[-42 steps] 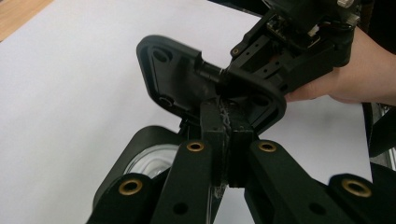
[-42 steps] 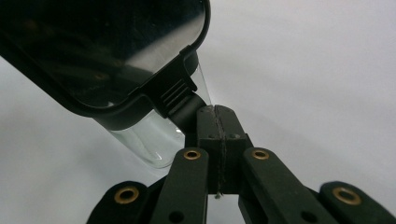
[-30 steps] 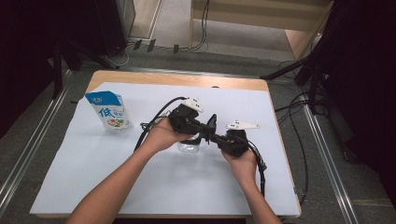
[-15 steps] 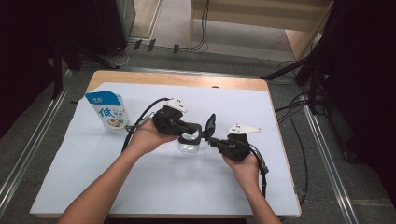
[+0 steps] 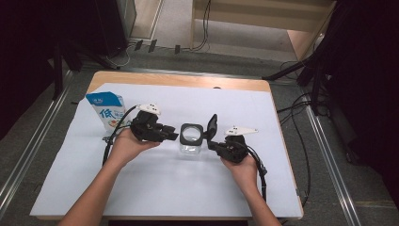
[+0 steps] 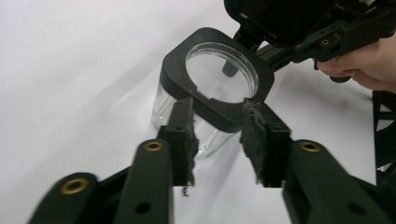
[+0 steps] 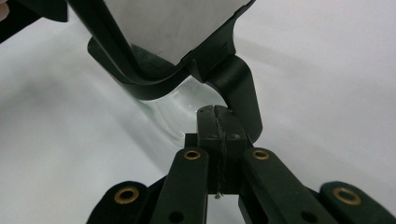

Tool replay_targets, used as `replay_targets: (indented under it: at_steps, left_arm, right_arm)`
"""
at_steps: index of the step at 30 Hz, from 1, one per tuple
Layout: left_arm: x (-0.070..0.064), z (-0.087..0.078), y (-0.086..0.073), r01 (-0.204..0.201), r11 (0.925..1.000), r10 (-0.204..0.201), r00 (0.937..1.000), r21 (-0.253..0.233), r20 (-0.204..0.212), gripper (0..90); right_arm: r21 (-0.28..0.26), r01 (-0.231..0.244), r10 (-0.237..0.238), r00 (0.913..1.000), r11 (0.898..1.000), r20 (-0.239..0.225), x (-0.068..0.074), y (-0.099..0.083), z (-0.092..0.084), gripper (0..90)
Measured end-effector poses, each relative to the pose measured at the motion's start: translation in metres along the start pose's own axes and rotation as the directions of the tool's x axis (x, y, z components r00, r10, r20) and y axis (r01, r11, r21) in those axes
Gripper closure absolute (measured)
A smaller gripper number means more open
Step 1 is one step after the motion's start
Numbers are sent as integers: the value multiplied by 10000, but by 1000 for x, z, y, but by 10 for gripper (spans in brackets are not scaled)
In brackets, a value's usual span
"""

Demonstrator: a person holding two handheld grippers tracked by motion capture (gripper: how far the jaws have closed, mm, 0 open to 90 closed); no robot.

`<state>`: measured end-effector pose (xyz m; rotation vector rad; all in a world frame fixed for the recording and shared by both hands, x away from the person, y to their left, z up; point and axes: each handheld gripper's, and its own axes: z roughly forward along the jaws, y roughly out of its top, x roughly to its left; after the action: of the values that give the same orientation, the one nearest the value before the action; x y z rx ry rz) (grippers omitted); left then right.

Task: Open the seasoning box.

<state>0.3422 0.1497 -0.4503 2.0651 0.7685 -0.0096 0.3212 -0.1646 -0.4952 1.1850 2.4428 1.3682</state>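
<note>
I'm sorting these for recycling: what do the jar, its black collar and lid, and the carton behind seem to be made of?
Jar body: clear and glossy, glass or hard clear plastic; the white table shows through its wall.
Collar and flipped-up lid: matte black, probably moulded plastic, with rounded corners.
Carton: likely printed coated paperboard, with a folded top and blue-and-white print.

Both forearms reach in from below. The left tool [image 5: 173, 137] points right, its jaws parted and just opening, nothing pressed between them. The right tool [image 5: 210, 143] points left, jaws closed together.
</note>
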Motion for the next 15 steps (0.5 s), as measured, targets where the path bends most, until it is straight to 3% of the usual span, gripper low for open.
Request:
replay_targets:
  at_steps: [3, 7, 11, 15]
  left_arm:
    - [1, -4, -4, -5, 9998, 1, 9998, -184, -188, 516]
    - [-1, -10, -7, -13, 9995, 9, 9999, -324, -114, 488]
    - [-4, -15, -10, -328, 9994, 322, 9986, -127, -418, 455]
    - [-2, -21, -16, -126, 9999, 122, 9992, -108, -390, 449]
  right_arm:
    - [-29, -74, 74, 9999, 10000, 102, -2, 2, 0, 900]
    - [-52, -125, 126, 9999, 9999, 86, -7, 2, -2, 900]
    - [148, 294, -294, 9996, 9995, 45, -5, -1, -8, 802]
    - [103, 530, -531, 9985, 9985, 117, -6, -5, -17, 702]
